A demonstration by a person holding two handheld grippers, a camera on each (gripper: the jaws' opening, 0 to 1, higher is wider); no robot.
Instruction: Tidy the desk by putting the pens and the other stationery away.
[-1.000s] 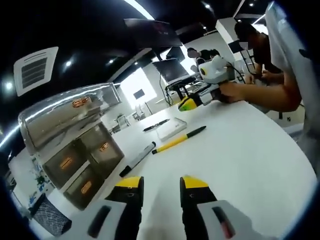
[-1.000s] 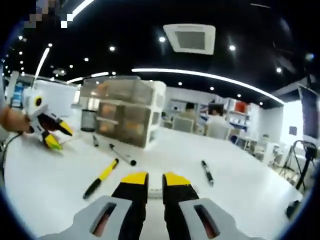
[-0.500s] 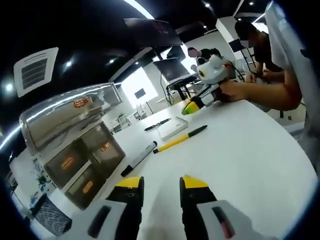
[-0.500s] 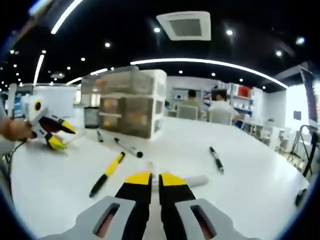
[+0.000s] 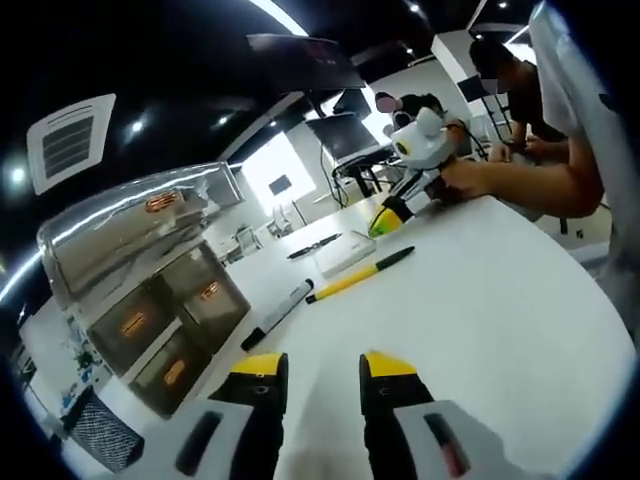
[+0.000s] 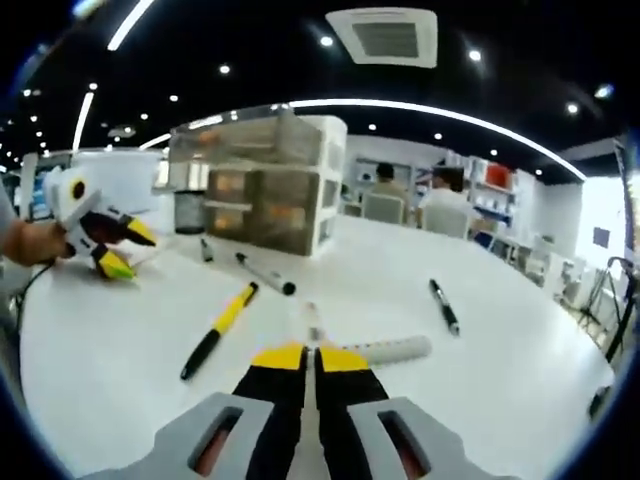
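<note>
My left gripper (image 5: 312, 368) hung over the white desk (image 5: 500, 320) with its jaws apart and nothing between them. The grey marker (image 5: 277, 316) and the yellow-and-black pen (image 5: 358, 276) lay ahead of it, long axes running up and to the right. My right gripper (image 6: 309, 357) was the nearer hand to the flat white case (image 6: 385, 350), which lay crosswise just beyond its tips. Its jaws had drawn together, possibly pinching a thin edge; I could not tell. The drawer organiser (image 6: 262, 195) stood well beyond.
</note>
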